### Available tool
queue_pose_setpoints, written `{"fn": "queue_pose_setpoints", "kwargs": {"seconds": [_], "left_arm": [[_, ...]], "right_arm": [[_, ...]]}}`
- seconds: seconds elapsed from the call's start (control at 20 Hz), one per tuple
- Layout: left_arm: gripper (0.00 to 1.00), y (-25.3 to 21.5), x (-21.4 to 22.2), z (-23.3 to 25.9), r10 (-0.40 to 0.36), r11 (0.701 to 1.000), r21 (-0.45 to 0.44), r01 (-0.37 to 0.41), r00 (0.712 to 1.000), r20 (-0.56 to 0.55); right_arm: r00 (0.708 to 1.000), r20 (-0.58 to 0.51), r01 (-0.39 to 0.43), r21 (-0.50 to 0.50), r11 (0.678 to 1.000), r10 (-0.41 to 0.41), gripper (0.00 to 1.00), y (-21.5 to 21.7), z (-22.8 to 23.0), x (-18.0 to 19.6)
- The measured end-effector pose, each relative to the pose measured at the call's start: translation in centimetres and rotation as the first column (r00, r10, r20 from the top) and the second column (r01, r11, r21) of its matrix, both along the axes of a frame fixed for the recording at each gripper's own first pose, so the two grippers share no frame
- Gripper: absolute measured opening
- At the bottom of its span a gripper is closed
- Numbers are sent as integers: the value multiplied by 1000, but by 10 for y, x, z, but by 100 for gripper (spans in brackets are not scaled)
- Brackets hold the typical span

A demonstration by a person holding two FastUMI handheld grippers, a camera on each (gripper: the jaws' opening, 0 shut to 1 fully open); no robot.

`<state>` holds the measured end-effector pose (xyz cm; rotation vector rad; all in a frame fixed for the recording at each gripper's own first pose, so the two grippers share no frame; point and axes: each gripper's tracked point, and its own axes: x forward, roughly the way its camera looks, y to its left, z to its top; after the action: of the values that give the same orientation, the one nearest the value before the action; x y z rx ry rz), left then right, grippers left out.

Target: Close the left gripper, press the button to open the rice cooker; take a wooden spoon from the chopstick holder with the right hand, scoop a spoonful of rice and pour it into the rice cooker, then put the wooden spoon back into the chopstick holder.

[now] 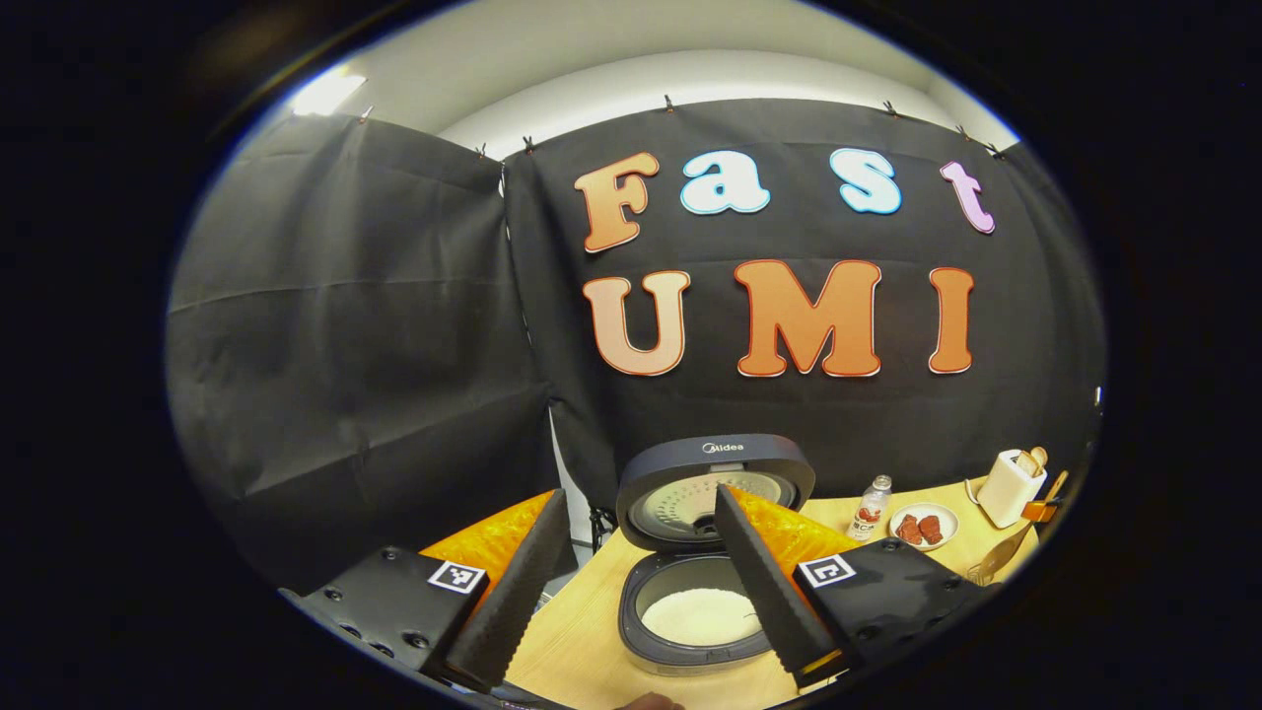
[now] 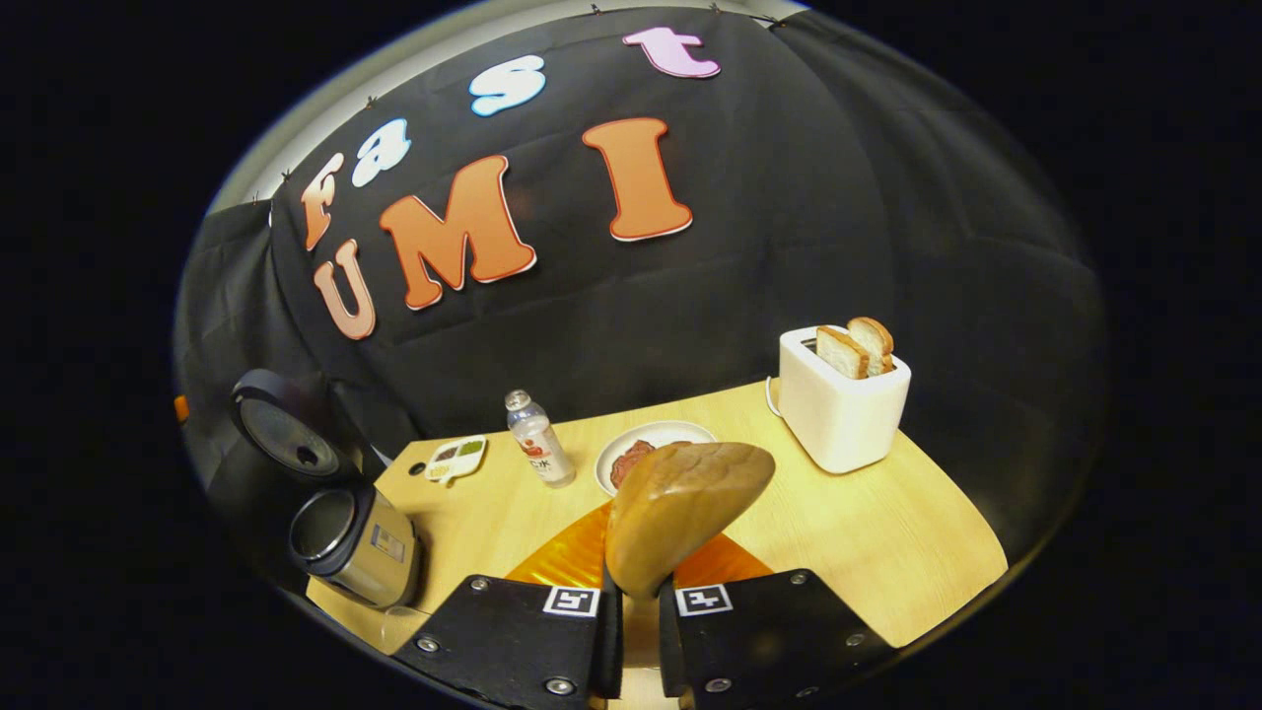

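Left gripper view. Left tongs hang above the near table edge, pointing toward the back wall, fingers spread wide and holding nothing. Between them sits the cooker, lid swung up and standing open at the back, white rice in the pot. The right finger overlaps the cooker's right rim in the picture; contact cannot be told. Bare table lies left of the cooker to the near edge. Right of the cooker, well apart: a bottle, then a plate with reddish pieces, then a toaster near the far right edge. At the right margin the right tongs are seen small, with a wooden spoon hanging below them toward the table.

Right gripper view. Right tongs sit low over the near table edge, tilted so the table slopes down to the left. Fingers are pressed close on the spoon's handle, a narrow gap with the handle in it; the bowl of the spoon stands up in front of the camera, back side toward it. Whether rice lies in the bowl cannot be told. Behind the spoon: the plate, the bottle just left of it, a small dish further left. Toaster with two bread slices stands at the right, clear table in front of it. Cooker stands at the left table edge, lid up. The chopstick holder cannot be made out.
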<state>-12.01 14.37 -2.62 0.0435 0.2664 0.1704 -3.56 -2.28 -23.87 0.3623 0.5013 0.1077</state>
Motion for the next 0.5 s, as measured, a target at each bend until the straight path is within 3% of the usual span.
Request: {"fn": "queue_pose_setpoints", "kwargs": {"seconds": [0.1, 0.2, 0.5], "left_arm": [[92, 6, -9, 2, 16, 1000, 2, -16, 1000, -8], [100, 17, -15, 9, 48, 999, 17, -47, 999, -7], [99, 17, -23, 14, 68, 997, 39, -67, 998, -12]], "right_arm": [[999, -46, 0, 9, 1000, 1, 14, -2, -25, -4], [998, -63, 11, 8, 1000, -10, 14, -6, -39, -3], [991, -134, -1, -28, 1000, -3, 14, 1, -75, -7]]}}
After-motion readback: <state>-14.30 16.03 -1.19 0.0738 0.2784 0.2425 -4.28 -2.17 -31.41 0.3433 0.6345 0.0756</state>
